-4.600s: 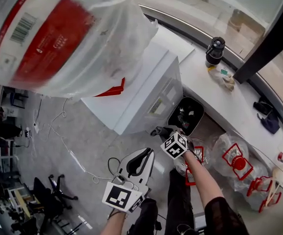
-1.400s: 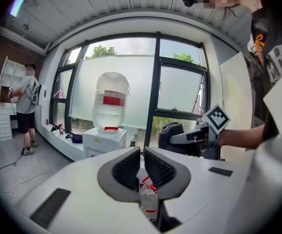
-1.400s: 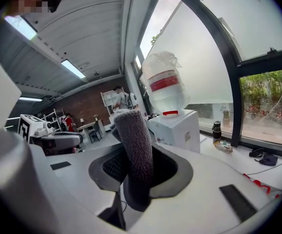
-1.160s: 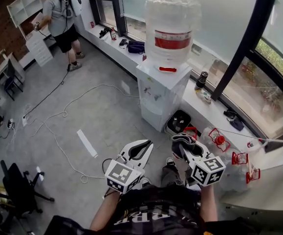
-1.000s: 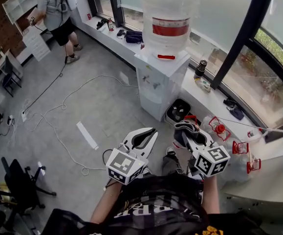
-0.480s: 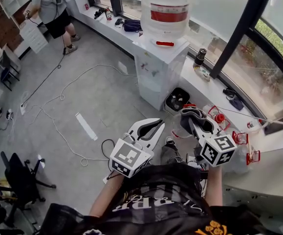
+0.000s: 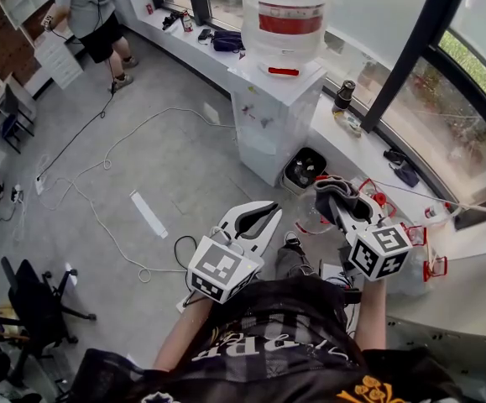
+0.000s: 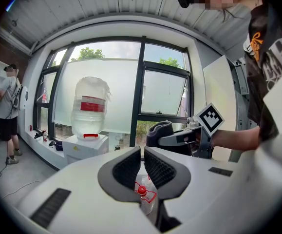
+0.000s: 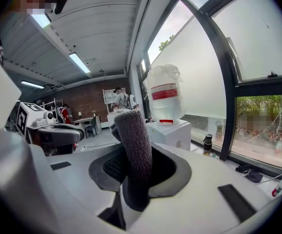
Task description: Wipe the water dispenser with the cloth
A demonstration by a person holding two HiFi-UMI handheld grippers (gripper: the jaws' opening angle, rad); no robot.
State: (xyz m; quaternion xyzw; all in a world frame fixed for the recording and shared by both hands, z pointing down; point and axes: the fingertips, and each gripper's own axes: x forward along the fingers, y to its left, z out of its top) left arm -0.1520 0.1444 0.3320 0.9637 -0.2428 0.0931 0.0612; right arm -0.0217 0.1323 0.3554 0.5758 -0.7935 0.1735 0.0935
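**Task status.** The water dispenser (image 7: 274, 116) stands in the upper centre of the head view, on the floor against the window ledge (image 7: 368, 154), with an inverted bottle (image 7: 283, 11) on top. Both grippers sit in the lower centre of that view, well apart from the dispenser.

The right gripper (image 7: 337, 198) has its fingers clamped on the cloth (image 7: 330, 186), a dark, thick-pile fold. In the right gripper view the cloth (image 9: 133, 140) stands up out of the fingers. The dispenser (image 9: 172, 133) appears beyond it, at centre frame.

The left gripper (image 7: 255, 219) holds nothing. In the left gripper view its fingers (image 8: 128, 167) are drawn together, with only a narrow slit between them.

- Judged done: the cloth is secured and aimed towards the dispenser.
- Judged remaining: the approach, cloth contact and all wiping strokes. No view shows the cloth touching the cabinet, and none shows whether any panel is already wiped.

**Markings.**
- The bottle carries a red label band with pale print, too small to read.
- A red part sits at the bottle neck.
- A small yellow mark shows on the dispenser's front in the left gripper view; it is illegible.
- Each gripper cube bears black-and-white square markers.
- Print on the person's shirt shows only in part and is unreadable.
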